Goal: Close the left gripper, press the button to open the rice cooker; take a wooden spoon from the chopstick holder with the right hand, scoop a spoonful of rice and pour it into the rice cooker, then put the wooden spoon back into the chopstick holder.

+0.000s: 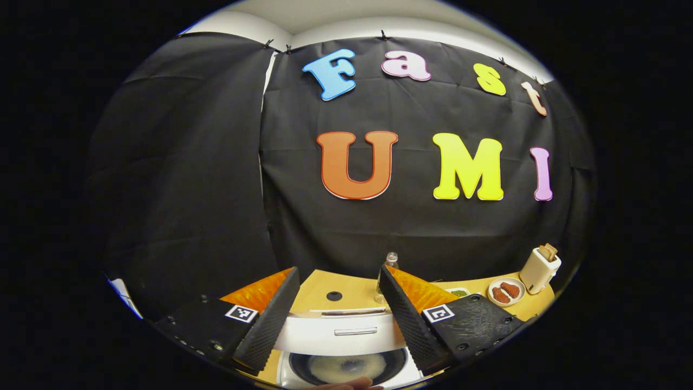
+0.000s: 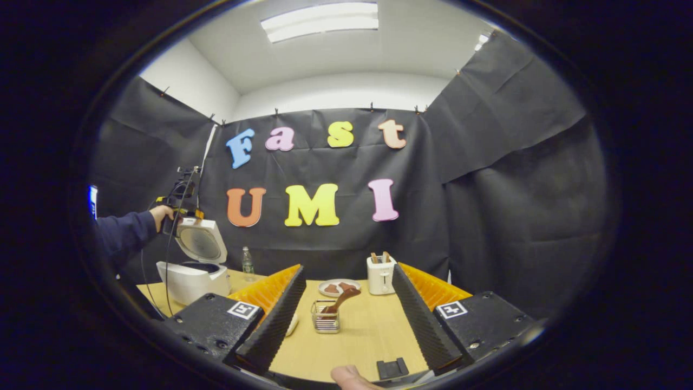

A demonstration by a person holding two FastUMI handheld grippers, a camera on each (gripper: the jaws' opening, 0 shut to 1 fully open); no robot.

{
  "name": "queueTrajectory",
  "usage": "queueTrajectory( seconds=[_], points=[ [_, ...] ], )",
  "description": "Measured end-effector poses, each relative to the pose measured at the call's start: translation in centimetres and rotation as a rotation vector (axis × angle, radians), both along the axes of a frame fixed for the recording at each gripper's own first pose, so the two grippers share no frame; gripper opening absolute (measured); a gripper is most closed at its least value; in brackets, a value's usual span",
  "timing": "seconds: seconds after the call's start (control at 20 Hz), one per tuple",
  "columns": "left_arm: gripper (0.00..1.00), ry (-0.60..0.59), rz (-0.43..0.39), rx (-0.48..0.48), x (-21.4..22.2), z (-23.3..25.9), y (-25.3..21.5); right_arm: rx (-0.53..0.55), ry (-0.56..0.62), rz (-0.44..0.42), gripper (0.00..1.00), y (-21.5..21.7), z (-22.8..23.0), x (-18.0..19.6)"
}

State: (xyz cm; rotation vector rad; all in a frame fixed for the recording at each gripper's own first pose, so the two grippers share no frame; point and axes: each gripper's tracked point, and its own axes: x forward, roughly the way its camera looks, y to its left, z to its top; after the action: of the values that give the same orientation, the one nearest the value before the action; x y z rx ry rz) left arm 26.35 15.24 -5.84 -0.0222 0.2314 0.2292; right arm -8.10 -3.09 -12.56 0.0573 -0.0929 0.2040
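Observation:
The white rice cooker stands open at the table's left, its lid tilted up. A sleeved hand holds the other gripper just behind that lid. In the left gripper view, my left gripper hangs open above the raised lid. The dark inner pot lies below with a pale patch in its bottom. My right gripper is open and empty. It faces the wire chopstick holder, where the wooden spoon leans bowl up, some way ahead.
A toaster, a plate of brown food and a water bottle stand along the back of the wooden table. A pale object peeks from behind my right gripper's left finger. A small black clip lies near the front edge.

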Motion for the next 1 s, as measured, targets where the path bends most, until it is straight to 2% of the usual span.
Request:
queueTrajectory(
  seconds=[0.2,0.45,0.55,0.65,0.8,1.0],
  points=[
    [0.93,0.029,-0.004,0.022,-3.1,-2.4,-1.4,0.054,0.032,0.011,1.00,-0.8,-0.8,-1.1],
    [0.91,0.093,-0.028,0.001,-6.5,-6.9,-2.6,-0.034,0.008,-0.016,1.00,-0.5,-0.6,-1.6],
    [0.92,0.129,-0.032,-0.019,-7.5,-8.7,-2.8,-0.048,-0.016,0.004,1.00,1.1,0.1,-2.0],
    [0.94,0.143,-0.033,-0.048,-8.3,-9.7,-2.9,-0.057,0.013,0.023,1.00,3.1,-0.8,-1.7],
    [0.95,0.153,-0.036,-0.032,-8.8,-11.1,-3.1,-0.054,0.041,0.104,1.00,7.0,-0.8,-1.7],
    [0.95,0.190,-0.034,-0.042,-9.5,-13.0,-3.5,-0.103,0.017,0.132,1.00,8.2,-1.1,-1.4]
  ],
)
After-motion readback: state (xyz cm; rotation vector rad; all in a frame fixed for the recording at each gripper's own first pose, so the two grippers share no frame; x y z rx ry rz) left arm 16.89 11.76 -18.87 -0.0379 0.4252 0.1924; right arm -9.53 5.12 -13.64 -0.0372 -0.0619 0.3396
